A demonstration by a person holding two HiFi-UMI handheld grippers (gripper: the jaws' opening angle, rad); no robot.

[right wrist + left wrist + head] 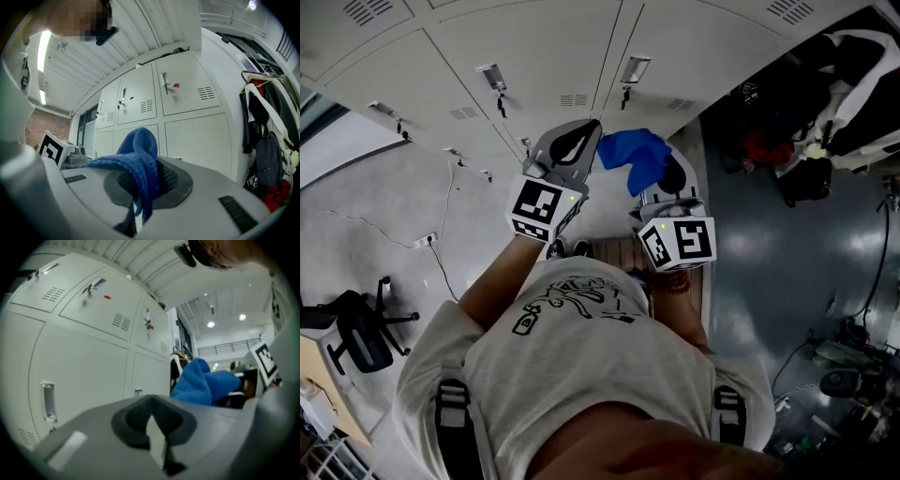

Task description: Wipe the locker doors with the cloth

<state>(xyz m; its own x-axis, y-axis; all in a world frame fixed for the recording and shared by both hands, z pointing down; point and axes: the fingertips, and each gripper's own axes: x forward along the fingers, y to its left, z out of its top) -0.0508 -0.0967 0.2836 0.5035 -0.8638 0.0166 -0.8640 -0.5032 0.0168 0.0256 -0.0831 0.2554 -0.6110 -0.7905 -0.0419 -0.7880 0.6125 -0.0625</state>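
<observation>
Two grippers face the locker doors [544,66]: the right gripper [137,208] clamps the blue cloth [140,159], which stands bunched with its long axis rising out of the jaws and its free end drooping toward the left gripper [157,441], whose jaws are closed together and hold nothing.

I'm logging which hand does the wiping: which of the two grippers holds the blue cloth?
The right gripper: the blue cloth is pinched between its jaws and drapes over it. The left gripper is shut on nothing.
</observation>
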